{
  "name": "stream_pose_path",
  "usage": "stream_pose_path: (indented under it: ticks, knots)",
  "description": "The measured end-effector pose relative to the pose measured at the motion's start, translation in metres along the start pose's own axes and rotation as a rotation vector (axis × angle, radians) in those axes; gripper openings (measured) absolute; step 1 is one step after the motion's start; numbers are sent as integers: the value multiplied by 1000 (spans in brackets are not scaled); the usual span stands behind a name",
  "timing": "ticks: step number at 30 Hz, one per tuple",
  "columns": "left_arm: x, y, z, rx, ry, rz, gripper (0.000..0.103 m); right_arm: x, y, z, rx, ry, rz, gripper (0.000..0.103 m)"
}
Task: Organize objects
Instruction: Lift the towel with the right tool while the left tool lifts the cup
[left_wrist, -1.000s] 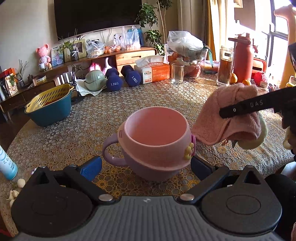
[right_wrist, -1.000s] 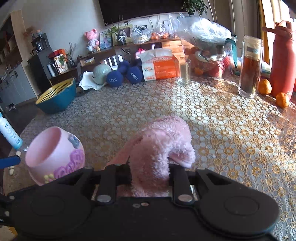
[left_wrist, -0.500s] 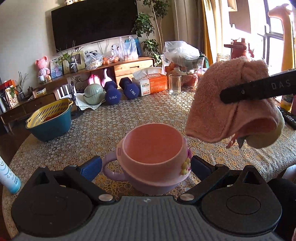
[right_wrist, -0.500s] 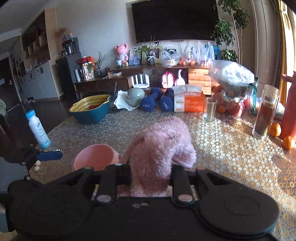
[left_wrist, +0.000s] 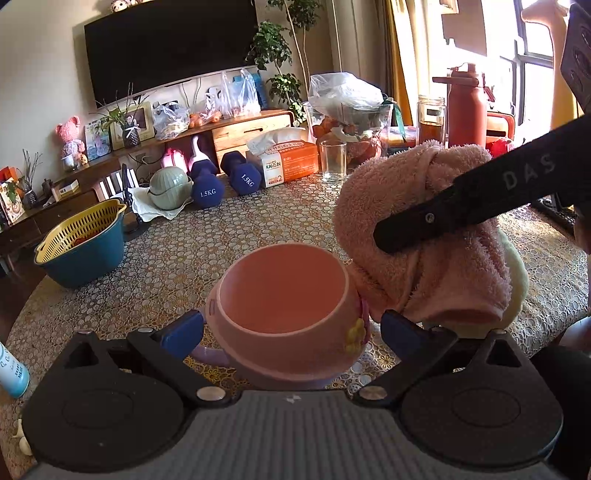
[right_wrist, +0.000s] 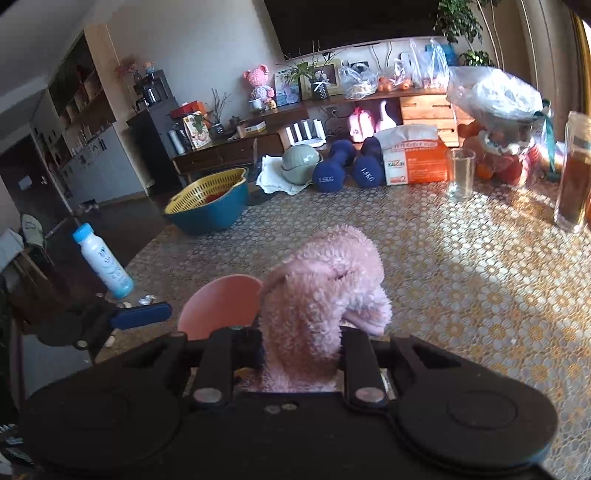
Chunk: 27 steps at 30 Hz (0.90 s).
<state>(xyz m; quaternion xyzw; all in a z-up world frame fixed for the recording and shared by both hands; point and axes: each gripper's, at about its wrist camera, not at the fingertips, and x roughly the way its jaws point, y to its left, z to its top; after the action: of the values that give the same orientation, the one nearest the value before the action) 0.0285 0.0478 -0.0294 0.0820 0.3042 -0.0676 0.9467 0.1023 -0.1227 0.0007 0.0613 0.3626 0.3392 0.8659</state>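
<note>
A pink cup (left_wrist: 284, 314) with a lilac handle and flower trim sits between the blue fingertips of my left gripper (left_wrist: 291, 328), which is shut on it and holds it above the table. My right gripper (right_wrist: 301, 345) is shut on a fluffy pink towel (right_wrist: 321, 291). In the left wrist view the towel (left_wrist: 421, 236) hangs right beside the cup's right rim, touching or nearly touching it, with the right gripper's black finger (left_wrist: 461, 210) across it. In the right wrist view the cup (right_wrist: 218, 310) shows just left of the towel.
A round table with a gold lace cloth (left_wrist: 184, 251) carries a blue basin with a yellow strainer (left_wrist: 81, 243), two blue dumbbells (left_wrist: 221, 181), an orange tissue box (left_wrist: 288, 162), a glass (left_wrist: 332, 162), a tea jar (left_wrist: 430, 118), a red flask (left_wrist: 467, 107) and a white bottle (right_wrist: 103, 262).
The towel has come down and leftward to the cup's right rim. The cup has tilted a little and stays held in the left gripper.
</note>
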Motion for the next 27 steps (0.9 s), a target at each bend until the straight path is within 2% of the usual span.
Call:
stream_pose_path:
  ticks: [3,6,9,12,14,15,19,26,27]
  knots:
    - [-1,-1,0,9,-3,-3,103,-1,-9,2,67,48,115,21]
    - [0,-3,0,26,-3,1,103,-4,-15,6,61,56,130,21]
    - [2,-2,-1,22,5,0,103,-8,-23,15,91,10,50,22]
    - [2,-3,-1,20,7,5,103,2,-10,13,-30,12,-97,22]
    - [4,-3,-2,21,16,10,102,7,-3,11,-97,1,-147,22]
    - [5,-3,-2,18,21,9,102,9,-2,12,-96,1,-140,22]
    - [6,-1,-4,4,24,3,100,19,-5,11,-34,58,10,22]
    - [5,5,-5,-3,28,-18,100,3,-22,8,54,109,205,22]
    - [4,5,-5,-3,25,-22,100,-1,-26,9,55,108,212,22]
